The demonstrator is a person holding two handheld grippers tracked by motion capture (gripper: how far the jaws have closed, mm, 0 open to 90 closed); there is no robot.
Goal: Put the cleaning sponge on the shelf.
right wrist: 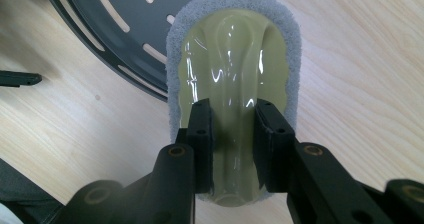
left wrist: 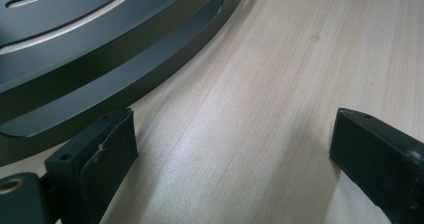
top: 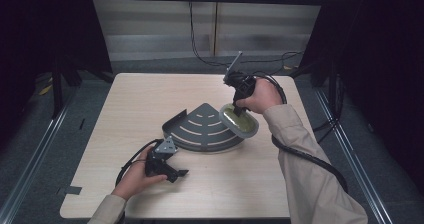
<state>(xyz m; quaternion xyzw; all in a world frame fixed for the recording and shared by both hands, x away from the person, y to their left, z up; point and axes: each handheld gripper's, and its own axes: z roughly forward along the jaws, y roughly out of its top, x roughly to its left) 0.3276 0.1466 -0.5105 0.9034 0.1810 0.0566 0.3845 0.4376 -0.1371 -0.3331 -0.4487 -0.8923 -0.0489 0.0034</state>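
A person sits at a pale wooden table (top: 150,99) with a two-jaw tool in each hand. Right of the middle of the high view, the right gripper (top: 239,109) points downward and is clamped on a scrubbing pad (top: 239,120), an oval piece with a glossy yellow-green grip on top and a grey abrasive rim around it. In the right gripper view the two black jaws pinch the raised ridge of that scrub pad (right wrist: 232,79) from either side, pads pressed against the shiny plastic, at the lower centre of the frame. The pad lies tilted at the right-hand edge of a dark grey fan-shaped corner rack (top: 202,126) with slotted openings, which rests flat in the centre of the table; in the right gripper view the rack (right wrist: 115,39) fills the upper left, and the far end of the pad overlaps its curved rim. At the lower left of the high view, the left gripper (top: 175,174) is held low over the wood, just beside the rack's near curved edge, and its jaws stand wide with nothing between them. The left gripper view shows this plainly: one black jaw at the lower left, the other at the lower right, bare wood grain between them, and the rack's curved wall (left wrist: 100,69) crossing the upper left. Black cables trail from both tools.
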